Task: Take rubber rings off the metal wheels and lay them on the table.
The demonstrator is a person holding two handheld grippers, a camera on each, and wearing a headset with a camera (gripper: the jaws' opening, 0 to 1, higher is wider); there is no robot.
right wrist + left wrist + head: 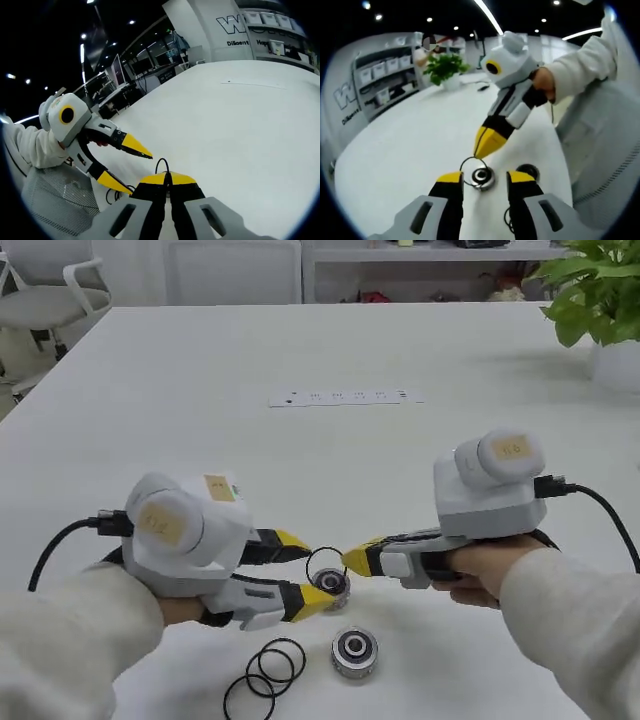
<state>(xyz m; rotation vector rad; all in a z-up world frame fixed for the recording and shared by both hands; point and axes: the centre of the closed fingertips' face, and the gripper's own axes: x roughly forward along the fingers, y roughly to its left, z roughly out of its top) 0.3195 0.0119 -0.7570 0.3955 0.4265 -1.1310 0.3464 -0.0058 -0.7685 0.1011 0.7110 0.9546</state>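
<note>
Left tool (315, 573): jaws spread, one on either side of the metal wheel (331, 583), apparently to brace it so it cannot slide or lift. I cannot tell whether the tips actually touch it.
Right tool (352, 559): jaws pressed together, pinching the rubber ring (325, 549) at one edge. It comes in from the side opposite the left tool, so a pull would run away from the brace.
Rubber ring: a raised loop, one side in the pinch and the other side down at the wheel. It looks partly peeled and not yet free.
Metal wheel: lies flat on the bench (200, 390) between the two tools.
Second wheel (354, 652): nearer the person and apart from both tools. Probably waiting its turn.
Loose rings (265, 672): overlap flat on the bench just beside the second wheel, likely the laying spot.
Step in hand: stripping this ring.
Next move: probably lift the ring clear, then set it by the others.
Risk: the ring may snap back, or drag the wheel along.
</note>
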